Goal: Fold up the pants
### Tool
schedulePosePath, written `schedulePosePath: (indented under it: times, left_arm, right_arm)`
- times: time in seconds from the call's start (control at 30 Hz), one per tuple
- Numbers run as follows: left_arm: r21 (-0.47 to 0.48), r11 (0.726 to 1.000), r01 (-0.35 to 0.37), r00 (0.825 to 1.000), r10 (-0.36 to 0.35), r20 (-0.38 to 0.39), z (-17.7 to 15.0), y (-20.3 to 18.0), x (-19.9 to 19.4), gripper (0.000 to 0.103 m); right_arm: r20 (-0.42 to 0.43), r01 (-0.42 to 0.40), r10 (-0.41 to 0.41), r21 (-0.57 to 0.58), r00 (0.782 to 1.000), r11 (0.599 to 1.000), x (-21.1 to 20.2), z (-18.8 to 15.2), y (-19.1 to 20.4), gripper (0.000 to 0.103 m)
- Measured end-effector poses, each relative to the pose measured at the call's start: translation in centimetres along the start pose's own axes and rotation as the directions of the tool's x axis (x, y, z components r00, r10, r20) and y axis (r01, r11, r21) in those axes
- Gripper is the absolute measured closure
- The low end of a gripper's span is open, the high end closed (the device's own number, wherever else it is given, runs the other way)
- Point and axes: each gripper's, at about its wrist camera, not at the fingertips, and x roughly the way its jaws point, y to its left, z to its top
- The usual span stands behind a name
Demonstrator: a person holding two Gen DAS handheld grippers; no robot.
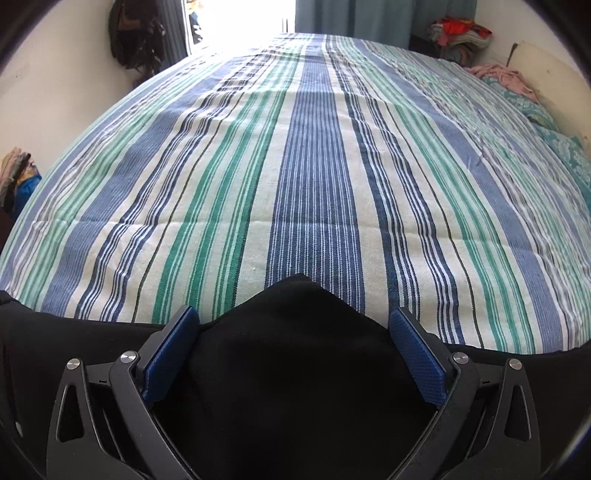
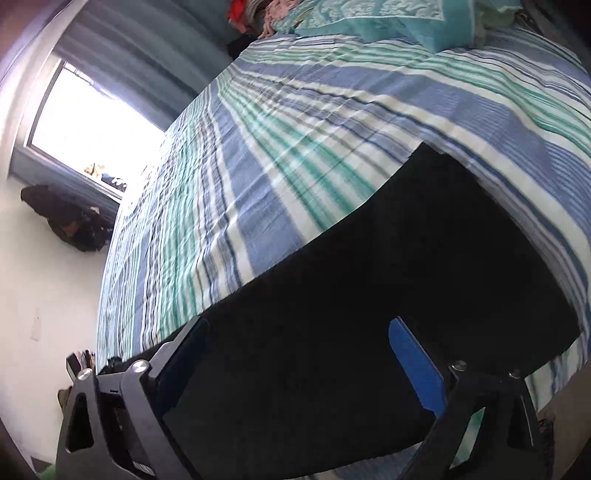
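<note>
Two views look across a wide bed (image 1: 314,166) covered by a woven sheet striped in blue, green, navy and cream, lightly creased. White walls close the room in, and a bright window (image 2: 92,122) with grey-blue curtains stands past the far end of the bed. A dark bag (image 1: 133,37) hangs on the wall beside it. Teal patterned pillows (image 2: 388,18) lie at the head of the bed, and a heap of red and pink laundry (image 1: 458,33) sits in the corner beyond.

Black pants (image 1: 288,369), matte and soft with no visible seams, lie flat along the near edge of the bed. In the left wrist view a pointed fold of the cloth rises between the blue ribbed pads, and the left gripper (image 1: 291,354) stands wide apart, its pads clear of the fabric on both sides.

In the blurred right wrist view the pants (image 2: 424,258) form a broad dark slab with a squared far corner. The right gripper (image 2: 295,362) is also apart, with the cloth lying between and beneath its fingers, not pinched.
</note>
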Motion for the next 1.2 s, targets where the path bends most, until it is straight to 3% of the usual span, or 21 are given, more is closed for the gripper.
schedulePosePath:
  times: [0.03,0.07,0.1,0.17,0.23,0.33,0.37,0.43,0.5,0.6,0.73,0.9,0.97,1.1,1.2]
  left_arm:
    - [0.001,1.000,-0.001,1.000,0.001,0.000,0.0,0.0,0.0,0.000]
    - [0.000,1.000,0.000,1.000,0.000,0.000,0.0,0.0,0.0,0.000]
    - [0.001,1.000,-0.001,1.000,0.001,0.001,0.0,0.0,0.0,0.000]
    - [0.001,1.000,-0.002,1.000,0.002,0.003,0.0,0.0,0.0,0.000]
    - [0.003,1.000,-0.006,1.000,0.006,0.004,0.0,-0.1,0.0,0.000]
    - [0.005,1.000,-0.011,1.000,0.011,0.003,0.1,-0.1,0.0,0.000]
    - [0.004,1.000,-0.010,1.000,0.010,0.002,0.1,-0.1,-0.1,0.000]
    - [0.001,1.000,-0.009,1.000,0.009,-0.002,0.1,0.0,-0.1,0.000]
    - [0.003,1.000,-0.008,1.000,0.008,-0.013,0.3,0.0,-0.3,0.001]
    - [0.014,1.000,-0.011,0.999,0.012,-0.035,0.6,-0.1,-1.2,0.001]
    - [0.003,0.999,0.037,0.999,-0.037,-0.008,0.0,-0.1,-4.2,0.001]
    - [0.089,0.988,0.129,0.989,-0.134,0.055,-2.6,-2.1,-9.9,0.001]
    - [0.127,0.977,0.172,0.982,-0.180,0.055,-4.1,-3.3,-11.4,0.001]
    - [0.196,0.950,0.244,0.968,-0.250,0.005,-7.9,-6.2,-12.3,0.001]
    - [0.278,0.928,0.247,0.969,-0.239,-0.064,-10.5,-8.4,-11.0,0.001]
  right_arm:
    - [0.019,0.013,-0.013,0.040,1.000,0.999,-0.7,1.3,-1.7,0.043]
    - [0.038,0.022,-0.025,0.085,0.999,0.996,-1.5,2.3,-3.3,0.056]
    - [0.051,0.065,-0.072,0.124,0.996,0.990,-2.5,3.1,-4.5,0.062]
    - [0.089,0.080,-0.092,0.128,0.992,0.989,-4.5,3.9,-5.1,0.059]
    - [0.072,0.071,-0.075,0.061,0.995,0.996,-5.6,3.4,-3.7,0.058]
    - [-0.044,-0.020,0.018,-0.043,0.999,0.999,-4.8,1.0,-0.7,0.045]
    - [-0.080,-0.023,0.016,-0.083,0.997,0.996,-4.3,0.0,0.1,0.044]
    - [-0.139,0.026,-0.046,-0.140,0.989,0.990,-3.1,-1.3,0.8,0.044]
    - [-0.206,0.078,-0.098,-0.104,0.974,0.992,-1.8,-2.2,-0.8,0.044]
    - [-0.214,0.060,-0.060,-0.006,0.975,0.998,-2.0,-1.6,-2.4,0.047]
    - [-0.226,0.120,-0.140,-0.099,0.964,0.988,-2.5,-2.1,-1.4,0.047]
    - [-0.077,0.164,-0.179,-0.169,0.981,0.972,-4.4,-3.1,-0.2,0.046]
    - [0.015,0.136,-0.135,-0.128,0.991,0.982,-5.9,-3.3,-0.4,0.037]
    - [0.142,0.070,-0.065,-0.029,0.988,0.997,-8.3,-3.1,-1.7,0.037]
    - [0.155,-0.008,0.000,0.050,0.988,0.999,-8.8,-2.9,-3.1,0.037]
